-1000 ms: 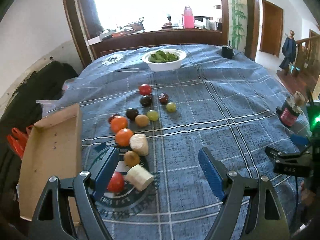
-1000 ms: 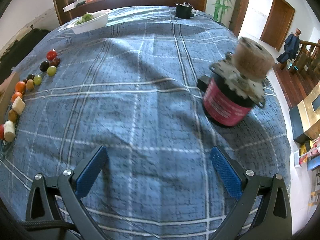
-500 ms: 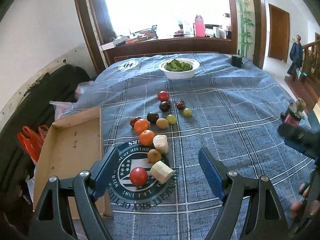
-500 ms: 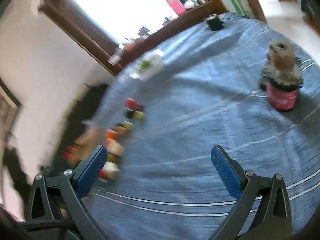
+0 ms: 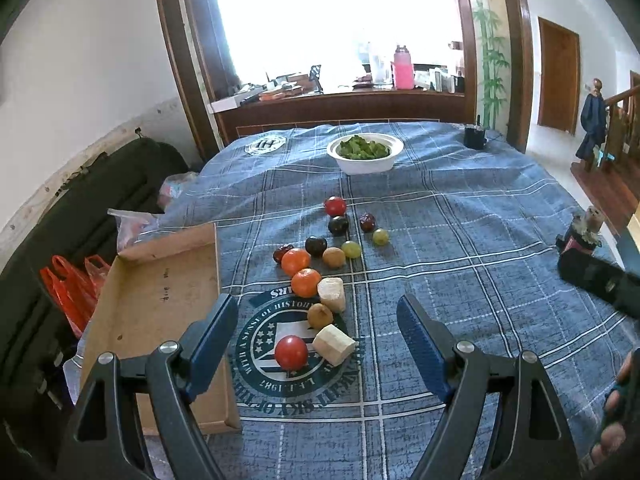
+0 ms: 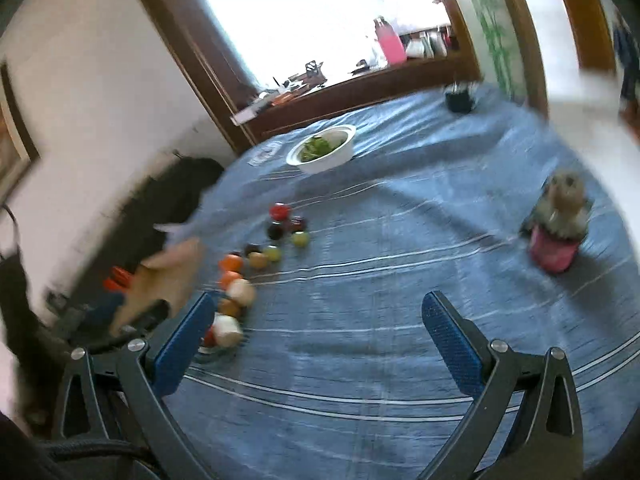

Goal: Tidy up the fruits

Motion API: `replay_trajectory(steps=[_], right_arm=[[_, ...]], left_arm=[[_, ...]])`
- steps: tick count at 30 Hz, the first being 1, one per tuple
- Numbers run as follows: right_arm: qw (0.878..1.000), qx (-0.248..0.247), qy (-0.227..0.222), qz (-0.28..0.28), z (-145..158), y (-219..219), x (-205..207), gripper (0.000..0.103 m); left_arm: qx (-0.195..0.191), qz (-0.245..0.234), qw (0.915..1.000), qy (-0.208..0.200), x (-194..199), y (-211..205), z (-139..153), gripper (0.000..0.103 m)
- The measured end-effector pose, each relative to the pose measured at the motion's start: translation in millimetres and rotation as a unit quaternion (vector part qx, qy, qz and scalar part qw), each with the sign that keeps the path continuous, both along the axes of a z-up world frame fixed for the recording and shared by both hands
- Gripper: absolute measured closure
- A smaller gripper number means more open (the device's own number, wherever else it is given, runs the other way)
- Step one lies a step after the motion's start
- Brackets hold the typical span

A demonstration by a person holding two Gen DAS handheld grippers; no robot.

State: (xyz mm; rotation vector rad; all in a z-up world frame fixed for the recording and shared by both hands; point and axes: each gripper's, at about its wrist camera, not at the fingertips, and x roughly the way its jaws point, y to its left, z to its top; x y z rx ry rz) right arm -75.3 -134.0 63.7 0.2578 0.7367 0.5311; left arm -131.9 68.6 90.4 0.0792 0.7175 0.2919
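Several small fruits lie in a loose line on the blue checked tablecloth (image 5: 460, 240): a red tomato (image 5: 291, 352), two pale cut chunks (image 5: 334, 345), brown round fruits, two oranges (image 5: 296, 262), dark plums, green grapes (image 5: 351, 249) and another red tomato (image 5: 335, 206). A flat cardboard tray (image 5: 160, 312) sits left of them. My left gripper (image 5: 316, 344) hangs open above the near red tomato, holding nothing. My right gripper (image 6: 316, 340) is open and empty over bare cloth, with the blurred fruits (image 6: 256, 260) to its left.
A white bowl of greens (image 5: 365, 152) stands at the far middle. A pink jar with a cork top (image 6: 558, 224) is at the right edge, a small black object (image 5: 475, 136) at the far right. Orange bags (image 5: 72, 292) and a dark sofa lie left of the table.
The left gripper pulled back and rose, so the near tomato now sits between its fingers. The right gripper swung left from the pink jar toward the fruits; its view is motion-blurred.
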Motion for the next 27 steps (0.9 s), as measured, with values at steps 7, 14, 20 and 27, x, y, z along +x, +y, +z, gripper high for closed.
replay_trajectory(steps=[7,14,20,27], right_arm=[[0.998,-0.056,-0.012,-0.014,5,4,-2,0.000],[0.997,-0.072,-0.015,-0.016,7,6,-7,0.000],[0.997,-0.080,-0.016,-0.012,7,8,-8,0.000],[0.996,-0.086,-0.018,0.014,3,14,-8,0.000]], left_arm=[[0.000,0.001,1.0000,0.001,-2,2,1,0.021],[0.002,-0.002,1.0000,-0.001,-4,2,3,0.021],[-0.008,-0.013,0.9999,0.000,-5,2,3,0.021],[-0.039,-0.072,0.9966,0.004,-20,0,-12,0.021]])
